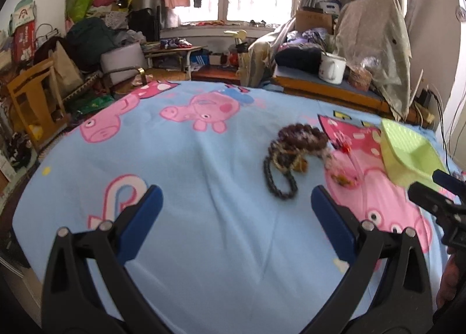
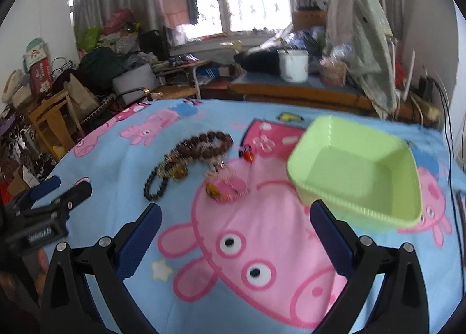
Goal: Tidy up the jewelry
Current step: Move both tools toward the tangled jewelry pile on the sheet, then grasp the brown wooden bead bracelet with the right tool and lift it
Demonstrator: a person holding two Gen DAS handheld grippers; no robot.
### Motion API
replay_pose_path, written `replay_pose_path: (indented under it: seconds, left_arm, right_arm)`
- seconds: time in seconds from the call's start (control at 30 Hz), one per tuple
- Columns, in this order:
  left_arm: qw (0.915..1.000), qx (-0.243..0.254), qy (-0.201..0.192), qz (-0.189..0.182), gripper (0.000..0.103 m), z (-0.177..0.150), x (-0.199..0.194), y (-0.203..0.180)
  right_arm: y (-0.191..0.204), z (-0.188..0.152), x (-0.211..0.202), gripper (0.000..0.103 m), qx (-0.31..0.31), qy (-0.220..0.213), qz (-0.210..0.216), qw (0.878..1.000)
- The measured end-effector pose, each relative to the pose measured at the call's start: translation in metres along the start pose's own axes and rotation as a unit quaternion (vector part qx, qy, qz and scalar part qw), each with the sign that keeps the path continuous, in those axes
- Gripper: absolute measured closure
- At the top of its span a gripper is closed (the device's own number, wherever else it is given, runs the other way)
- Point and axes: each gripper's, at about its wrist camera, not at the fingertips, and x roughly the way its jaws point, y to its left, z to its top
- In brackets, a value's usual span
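Observation:
A pile of bead bracelets lies on the blue cartoon bedsheet: a dark brown bead bracelet (image 1: 303,134) (image 2: 204,143), a black bead bracelet (image 1: 279,179) (image 2: 157,182), a yellowish one between them, and a small orange-pink piece (image 2: 222,187) (image 1: 343,178). A light green plastic basket (image 2: 358,171) (image 1: 407,153) sits empty to the right of them. My left gripper (image 1: 236,203) is open and empty, short of the black bracelet. My right gripper (image 2: 236,217) is open and empty, its right finger by the basket's near edge.
The bedsheet (image 1: 204,246) covers the whole bed. Beyond the far edge stand a low wooden bench with a white enamel mug (image 1: 332,67), a wooden chair (image 1: 32,95) at the left, bags and hanging clothes by the window.

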Motion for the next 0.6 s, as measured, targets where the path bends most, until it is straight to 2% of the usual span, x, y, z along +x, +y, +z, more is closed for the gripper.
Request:
replay_pose_path:
  seconds: [0.17, 0.33, 0.5, 0.53, 0.6]
  left_arm:
    - [0.9999, 0.011, -0.013, -0.002, 0.005, 0.010, 0.006, 0.008]
    - [0.9991, 0.035, -0.023, -0.010, 0.006, 0.024, 0.018, 0.002]
    - [0.9952, 0.085, -0.040, -0.024, 0.013, 0.064, 0.050, -0.011]
    - [0.9947, 0.091, -0.036, -0.030, 0.015, 0.074, 0.062, -0.015]
    - [0.9937, 0.099, -0.007, -0.052, 0.022, 0.089, 0.086, -0.021]
  right_arm:
    - [0.004, 0.005, 0.010, 0.031, -0.008, 0.007, 0.009, 1.000]
    - [0.005, 0.018, 0.036, 0.045, -0.004, 0.043, 0.045, 0.998]
    - [0.005, 0.064, 0.063, 0.073, -0.009, 0.057, 0.085, 0.995]
    - [0.002, 0.080, 0.073, 0.076, -0.010, 0.054, 0.083, 0.995]
    - [-0.002, 0.096, 0.092, 0.088, -0.008, 0.064, 0.080, 0.995]
